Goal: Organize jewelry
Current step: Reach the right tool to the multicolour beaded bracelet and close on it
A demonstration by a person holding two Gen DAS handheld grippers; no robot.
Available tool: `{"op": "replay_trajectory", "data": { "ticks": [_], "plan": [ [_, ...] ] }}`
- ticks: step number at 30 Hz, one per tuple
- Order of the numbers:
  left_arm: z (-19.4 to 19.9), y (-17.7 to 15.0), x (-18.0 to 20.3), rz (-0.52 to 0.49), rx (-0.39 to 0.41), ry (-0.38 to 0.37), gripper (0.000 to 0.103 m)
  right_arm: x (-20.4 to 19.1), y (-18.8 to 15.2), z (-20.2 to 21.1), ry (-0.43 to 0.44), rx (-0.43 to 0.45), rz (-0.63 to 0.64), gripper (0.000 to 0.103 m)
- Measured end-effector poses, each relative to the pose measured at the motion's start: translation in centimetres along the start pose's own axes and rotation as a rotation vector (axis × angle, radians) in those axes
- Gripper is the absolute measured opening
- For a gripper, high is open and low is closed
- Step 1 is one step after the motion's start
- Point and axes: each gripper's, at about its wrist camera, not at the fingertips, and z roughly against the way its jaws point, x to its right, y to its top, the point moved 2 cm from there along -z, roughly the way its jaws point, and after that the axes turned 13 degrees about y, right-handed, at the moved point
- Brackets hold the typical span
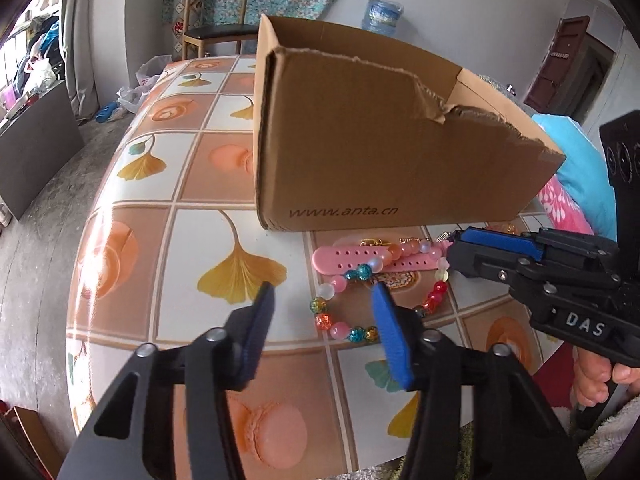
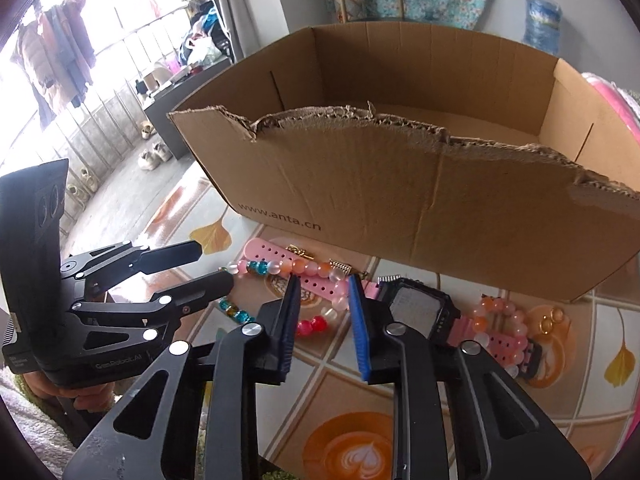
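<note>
Right wrist view has the right gripper [image 2: 322,300] hovering part-open, unclamped, over the pink perforated watch strap [image 2: 320,286] before the torn brown cardboard box [image 2: 400,208], while the left gripper [image 1: 320,316] hangs apart beside the multicoloured bead bracelet [image 1: 348,312], likely lining up.

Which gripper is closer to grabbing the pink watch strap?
Probably the right gripper: its blue pads straddle the pink perforated watch strap, apparently without pinching yet. The left gripper hovers open by the colourful glass bead bracelet, off the strap.
</note>
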Motion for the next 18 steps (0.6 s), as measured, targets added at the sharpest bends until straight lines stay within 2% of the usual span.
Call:
{"op": "replay_trajectory", "data": {
  "ticks": [3,9,15,18],
  "plan": [
    [-0.5,-0.1,0.0,-0.005,-0.024,0.0,0.032,0.2,0.2,-0.4,-0.028,-0.022,0.014,0.014],
    [-0.6,-0.1,0.0,-0.017,-0.026,0.004,0.032,0.3,0.2,-1.3,-0.062,-0.078,0.031,0.01],
    [-0.8,0.2,0.2,-0.029,-0.033,-0.011,0.032,-0.9,0.0,-1.3,-0.094,-0.091,0.071,0.007],
    [-0.9,0.2,0.4,-0.043,-0.031,-0.009,0.032,-1.1,-0.2,-1.0,-0.083,-0.09,0.071,0.007]
  ]
}}
